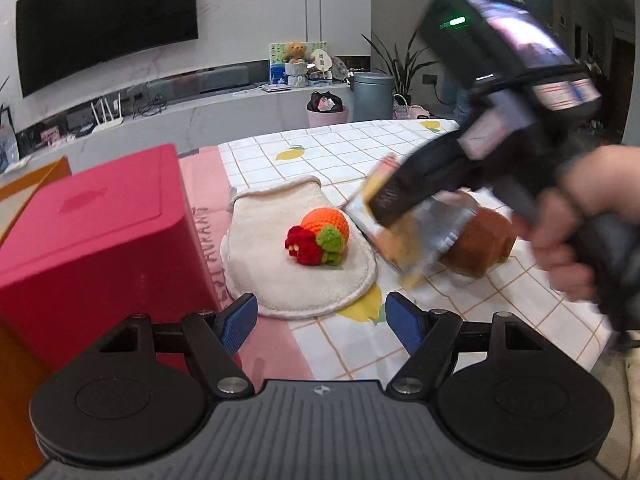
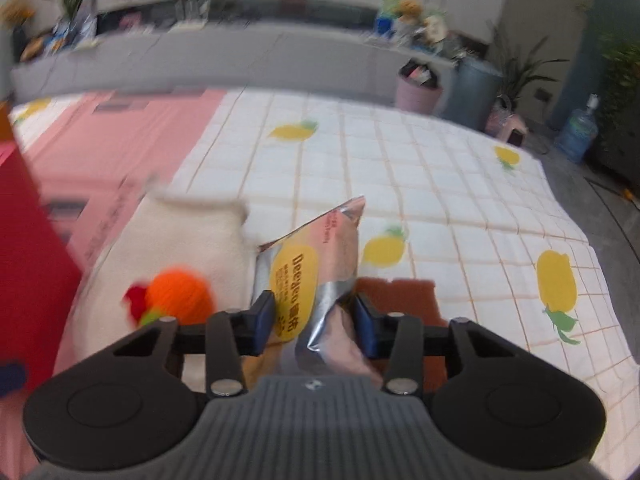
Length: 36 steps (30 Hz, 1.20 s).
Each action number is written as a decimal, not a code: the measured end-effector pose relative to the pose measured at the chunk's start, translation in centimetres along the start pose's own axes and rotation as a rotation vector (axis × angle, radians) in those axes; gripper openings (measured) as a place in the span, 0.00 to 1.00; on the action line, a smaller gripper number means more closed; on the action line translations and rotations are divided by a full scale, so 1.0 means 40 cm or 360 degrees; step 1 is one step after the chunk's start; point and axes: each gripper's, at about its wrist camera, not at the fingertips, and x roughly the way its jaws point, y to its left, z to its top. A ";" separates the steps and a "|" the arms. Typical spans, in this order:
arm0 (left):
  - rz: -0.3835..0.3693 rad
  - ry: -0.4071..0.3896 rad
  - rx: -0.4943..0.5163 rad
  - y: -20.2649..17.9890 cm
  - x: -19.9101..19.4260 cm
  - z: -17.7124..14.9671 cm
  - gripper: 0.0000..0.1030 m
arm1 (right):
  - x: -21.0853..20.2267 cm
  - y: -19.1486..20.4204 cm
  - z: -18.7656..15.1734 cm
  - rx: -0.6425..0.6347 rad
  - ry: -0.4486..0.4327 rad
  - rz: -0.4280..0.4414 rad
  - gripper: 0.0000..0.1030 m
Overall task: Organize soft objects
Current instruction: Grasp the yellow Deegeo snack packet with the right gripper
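A silver and yellow snack packet is crumpled between the blue pads of my right gripper, which is shut on it just above the tablecloth. Under and behind the packet sits a brown plush toy. To the left, an orange crochet toy with red and green parts lies on a cream fleece mitt. My left gripper stands open and holds nothing, low over the near edge of the mitt. In the left wrist view a hand grasps the right gripper, which is blurred.
A red box stands at the left, close to the mitt, with an orange box behind it. The lemon-print tablecloth covers the right side of the table and a pink cloth the left. Bins and plants stand beyond the far edge.
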 end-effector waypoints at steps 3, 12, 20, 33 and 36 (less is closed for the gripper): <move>-0.0013 -0.0009 -0.0008 0.006 -0.009 -0.004 0.83 | -0.045 -0.027 -0.031 0.0064 0.0127 0.0126 0.39; -0.0072 -0.0010 -0.0085 0.023 -0.006 0.016 0.83 | -0.058 -0.081 -0.045 0.0280 0.0138 0.0327 0.71; -0.0085 0.0072 -0.0190 0.057 0.015 0.025 0.83 | -0.031 0.016 -0.042 0.0044 0.0186 0.0284 0.69; -0.0097 -0.0065 -0.0118 0.026 -0.011 0.006 0.83 | -0.047 -0.076 -0.048 0.0383 0.0174 0.0290 0.25; -0.0119 -0.0103 -0.0100 0.005 -0.010 0.015 0.83 | -0.072 -0.092 -0.036 0.0433 0.0103 0.0351 0.22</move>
